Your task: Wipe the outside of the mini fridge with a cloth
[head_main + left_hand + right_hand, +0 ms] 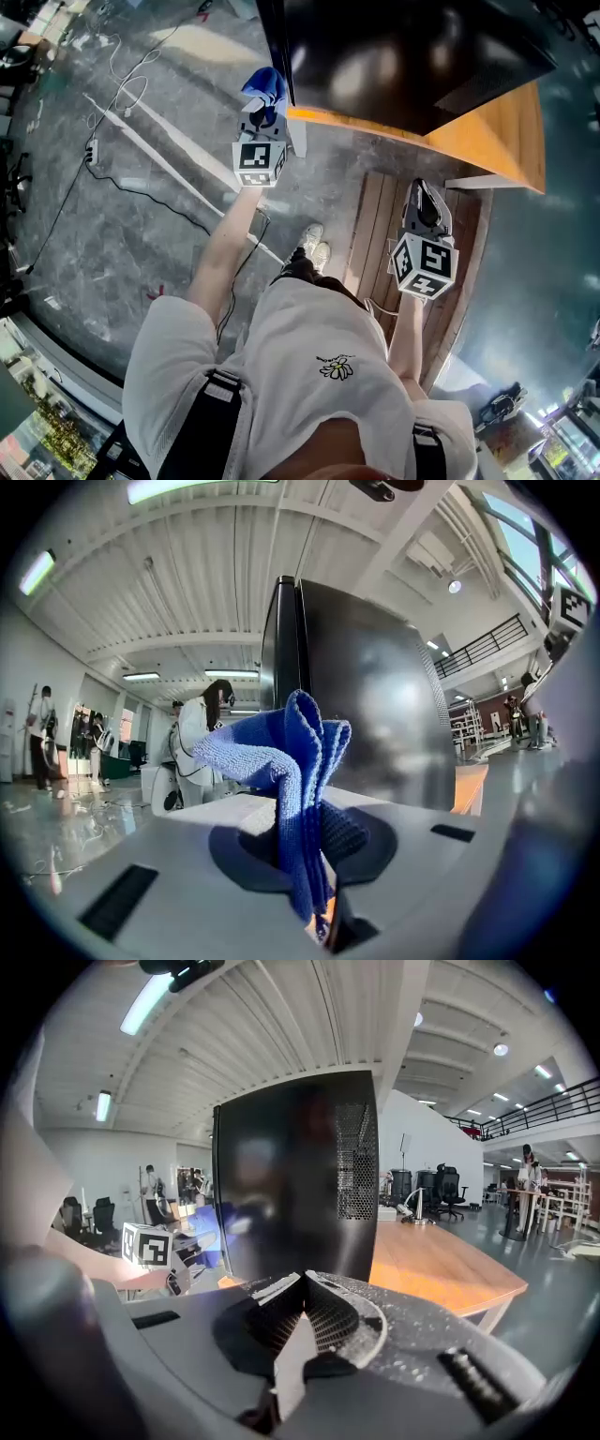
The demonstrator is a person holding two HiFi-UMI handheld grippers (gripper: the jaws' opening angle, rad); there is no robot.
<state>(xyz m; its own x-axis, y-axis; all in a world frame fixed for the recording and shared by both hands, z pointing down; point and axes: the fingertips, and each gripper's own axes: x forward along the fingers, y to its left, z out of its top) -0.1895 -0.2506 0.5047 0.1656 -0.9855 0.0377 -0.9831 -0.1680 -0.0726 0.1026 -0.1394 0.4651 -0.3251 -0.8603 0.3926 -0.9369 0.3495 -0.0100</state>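
Blue cloth (281, 761) pinched tight in left gripper (265, 105), near corner of black mini fridge (394, 56) on wooden worktop (497, 131). Right gripper (422, 187) jaws together, holding nothing.

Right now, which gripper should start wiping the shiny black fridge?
Left. The left gripper is shut on the crumpled blue cloth beside the glossy black mini fridge; the right gripper is shut and empty.

No readable text, no labels, no numbers
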